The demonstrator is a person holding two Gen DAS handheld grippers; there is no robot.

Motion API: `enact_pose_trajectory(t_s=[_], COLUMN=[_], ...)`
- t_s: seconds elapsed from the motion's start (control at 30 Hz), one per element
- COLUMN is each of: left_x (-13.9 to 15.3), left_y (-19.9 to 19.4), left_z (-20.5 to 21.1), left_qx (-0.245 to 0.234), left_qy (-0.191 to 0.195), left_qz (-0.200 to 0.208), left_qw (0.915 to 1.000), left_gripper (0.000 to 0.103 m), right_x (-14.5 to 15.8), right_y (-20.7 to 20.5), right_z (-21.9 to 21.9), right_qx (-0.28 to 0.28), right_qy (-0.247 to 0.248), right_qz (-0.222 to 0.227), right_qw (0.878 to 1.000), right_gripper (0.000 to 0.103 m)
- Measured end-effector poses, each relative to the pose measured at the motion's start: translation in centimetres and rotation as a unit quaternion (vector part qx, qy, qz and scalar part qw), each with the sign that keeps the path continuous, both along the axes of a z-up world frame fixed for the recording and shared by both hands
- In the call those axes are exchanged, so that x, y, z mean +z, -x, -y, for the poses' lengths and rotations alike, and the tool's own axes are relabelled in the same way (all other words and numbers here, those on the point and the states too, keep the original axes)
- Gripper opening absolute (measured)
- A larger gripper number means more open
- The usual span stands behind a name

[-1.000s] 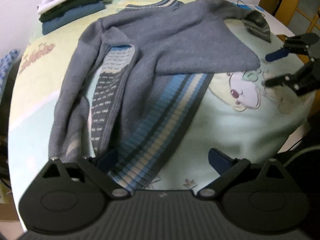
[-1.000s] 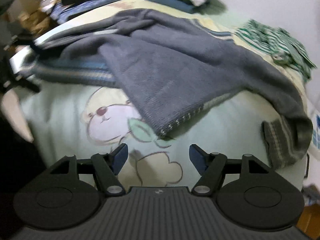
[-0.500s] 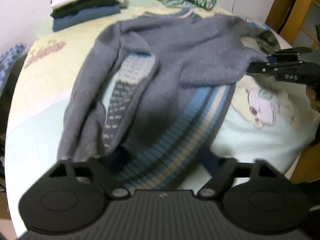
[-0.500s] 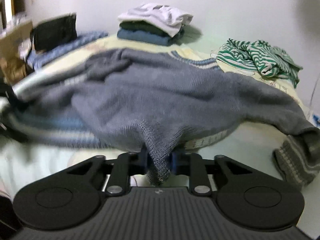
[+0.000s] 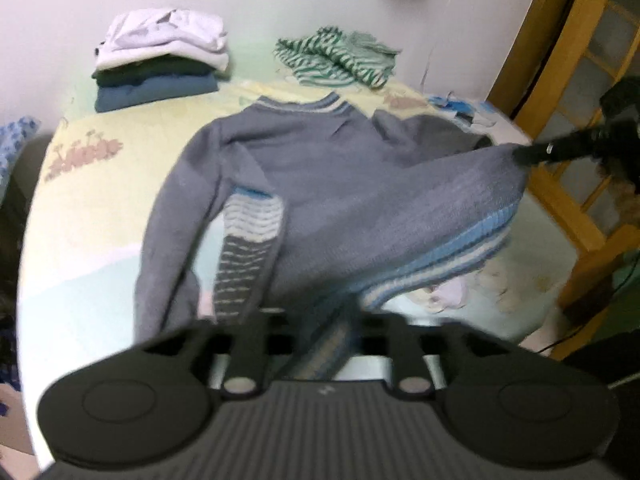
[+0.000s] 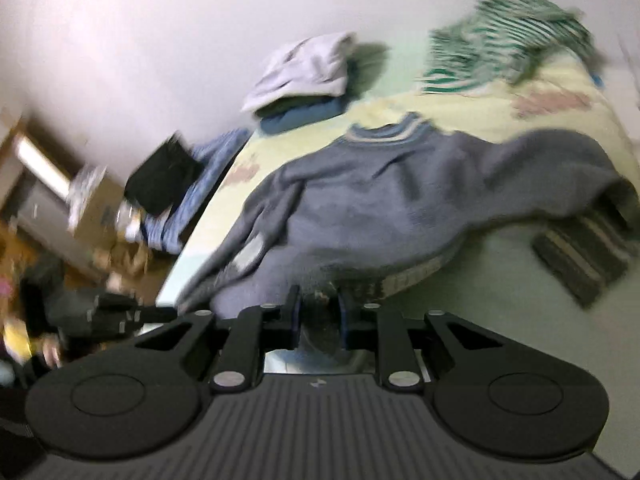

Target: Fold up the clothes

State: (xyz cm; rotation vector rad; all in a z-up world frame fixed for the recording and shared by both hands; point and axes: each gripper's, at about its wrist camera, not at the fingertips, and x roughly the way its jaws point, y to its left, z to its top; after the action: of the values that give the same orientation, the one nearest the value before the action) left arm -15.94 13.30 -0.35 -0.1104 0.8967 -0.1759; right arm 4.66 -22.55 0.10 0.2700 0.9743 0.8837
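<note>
A grey knit sweater (image 5: 340,184) with a blue and cream striped hem lies on a pale cartoon-print bed sheet (image 5: 92,216), collar toward the wall. My left gripper (image 5: 324,332) is shut on the striped hem at the near edge. My right gripper (image 6: 318,312) is shut on the hem's other corner and holds it lifted off the sheet; it also shows at the right of the left wrist view (image 5: 532,154). One sleeve (image 5: 176,240) runs down the left side; the other sleeve's striped cuff (image 6: 580,256) lies at the right.
A stack of folded clothes (image 5: 160,60) sits by the wall at the back left. A crumpled green-striped garment (image 5: 336,60) lies at the back. A wooden frame (image 5: 560,100) stands to the right of the bed. Boxes and clutter (image 6: 88,200) sit beside the bed.
Both grippers went from open to shut on the sweater's hem. They have lifted and pulled the hem toward the bed's near edge, stretching the sweater's body out.
</note>
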Motion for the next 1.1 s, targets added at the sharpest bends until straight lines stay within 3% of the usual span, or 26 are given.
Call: enact_pose_trajectory(t_s=[0.07,0.13,0.27,0.33,0.47,0.63,0.73,0.83,0.9,0.93,0.97,1.1], left_x=[-1.4,-2.8,-4.6,-5.1,-5.7,-6.3,-6.2,-5.7,-5.3,-5.0,-4.8,-3.6], left_y=[-0.5,-0.7,-0.3,0.2,0.6,-0.2,-1.3,-2.0,-2.2,-2.3,-2.4,-2.2], left_z=[0.0,0.1,-0.1,-0.2,0.4,1.0,1.1,1.1,1.0,0.9,0.9,0.5], left_qx=[0.005,0.005,0.024,0.030,0.027,0.027,0.022,0.028,0.037,0.042,0.046,0.057], left_qy=[-0.020,-0.022,-0.042,-0.036,-0.024,-0.016,-0.004,0.009,0.023,0.030,0.037,0.061], left_qz=[-0.020,-0.041,-0.069,-0.082,-0.089,-0.071,-0.062,-0.056,-0.050,-0.048,-0.045,-0.031], left_qw=[0.9996,0.9989,0.9964,0.9955,0.9953,0.9969,0.9978,0.9980,0.9978,0.9975,0.9972,0.9960], left_gripper=[0.061,0.066,0.081,0.082,0.082,0.080,0.066,0.045,0.027,0.022,0.014,0.009], right_x=[-1.5,-3.4,-4.8,-4.8,-4.8,-5.6,-7.4,-8.7,-9.0,-8.9,-8.8,-7.1], right_y=[-0.6,-1.0,0.7,2.1,5.6,9.1,9.5,9.3,8.5,8.0,7.5,4.2], right_z=[-0.5,-0.8,0.2,1.1,0.6,-1.5,-3.7,-4.9,-5.3,-5.4,-5.4,-4.1], right_qx=[-0.017,-0.023,-0.006,0.011,0.089,0.169,0.186,0.170,0.149,0.143,0.138,0.108], right_qy=[0.022,0.048,0.080,0.092,0.151,0.209,0.224,0.218,0.200,0.186,0.172,0.066], right_qz=[0.007,-0.013,-0.028,-0.022,0.049,0.137,0.174,0.223,0.231,0.221,0.208,0.053], right_qw=[1.000,0.999,0.996,0.995,0.983,0.953,0.941,0.935,0.941,0.947,0.953,0.991], right_gripper=[0.028,0.038,0.040,0.040,0.045,0.053,0.054,0.053,0.048,0.038,0.015,0.011])
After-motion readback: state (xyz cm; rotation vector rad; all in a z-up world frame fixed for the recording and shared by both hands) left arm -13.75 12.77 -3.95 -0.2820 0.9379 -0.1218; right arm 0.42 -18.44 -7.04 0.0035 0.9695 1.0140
